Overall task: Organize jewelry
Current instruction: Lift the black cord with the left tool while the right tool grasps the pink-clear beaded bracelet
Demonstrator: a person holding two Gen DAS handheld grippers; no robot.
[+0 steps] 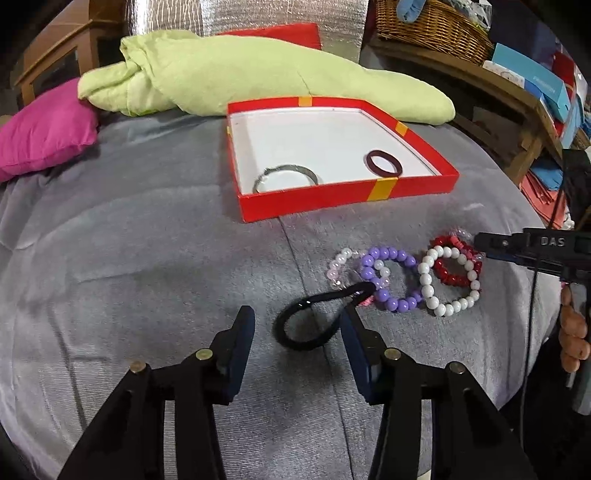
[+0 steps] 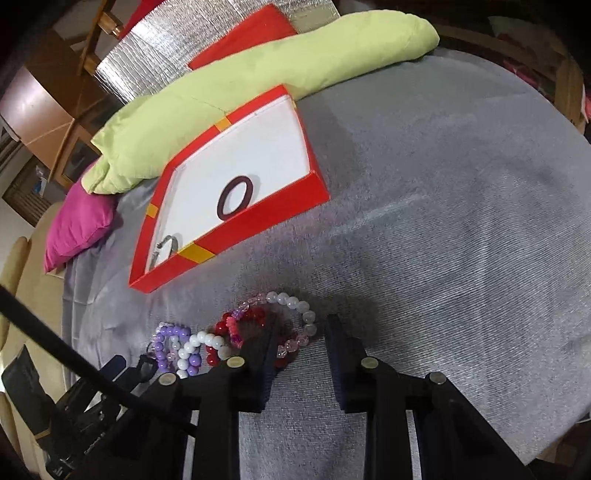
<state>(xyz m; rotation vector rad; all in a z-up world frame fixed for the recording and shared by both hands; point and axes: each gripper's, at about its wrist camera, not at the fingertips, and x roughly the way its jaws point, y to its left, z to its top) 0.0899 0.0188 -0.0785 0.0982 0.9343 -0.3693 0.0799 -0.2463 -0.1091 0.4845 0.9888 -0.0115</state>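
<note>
A red box (image 1: 406,189) with a white floor lies on the grey cloth. It holds a silver bangle (image 1: 285,177) and a dark maroon ring (image 1: 384,163), which also shows in the right wrist view (image 2: 236,198). In front of the box lie a black hair tie (image 1: 314,321), a purple bead bracelet (image 1: 391,280), a white bead bracelet (image 1: 448,280), a red bead bracelet (image 1: 456,275) and a clear pink one (image 1: 338,269). My left gripper (image 1: 297,325) is open, its fingers either side of the black hair tie. My right gripper (image 2: 301,334) is open just over the pale bead bracelet (image 2: 299,314).
A light green pillow (image 1: 229,74) lies behind the box and a magenta cushion (image 1: 44,129) at the far left. A wooden shelf with a wicker basket (image 1: 436,26) and boxes stands at the right. The grey cloth (image 2: 461,221) stretches to the right of the box.
</note>
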